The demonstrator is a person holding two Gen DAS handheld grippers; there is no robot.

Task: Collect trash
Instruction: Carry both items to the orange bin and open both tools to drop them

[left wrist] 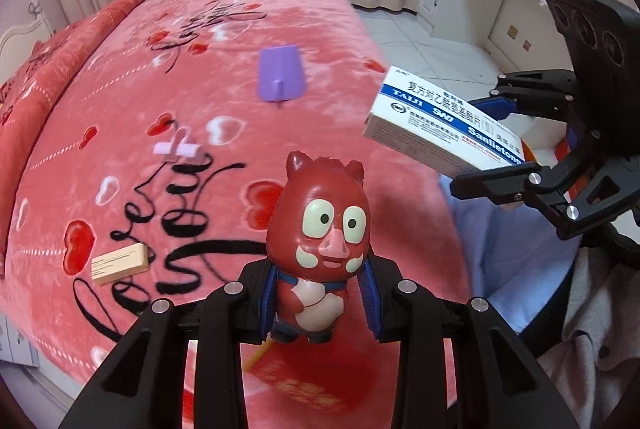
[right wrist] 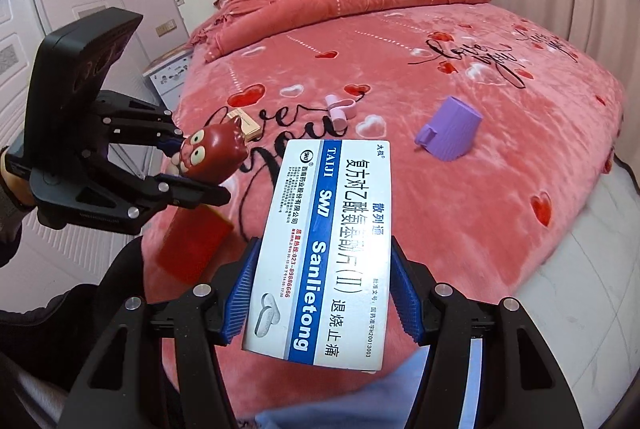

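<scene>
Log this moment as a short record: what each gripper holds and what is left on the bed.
left gripper: shut on pig toy
right gripper: shut on medicine box
surface: pink bed cover
left on bed: purple cup on its side; small tan box; pink clip; red packet

Open blanket ahead of both claws

Ahead of the left gripper [left wrist: 320,303] lie scattered obstacles (purple cup [left wrist: 281,74], small box [left wrist: 119,264], pink clip [left wrist: 179,148]), bare blanket [left wrist: 328,29] between.
</scene>
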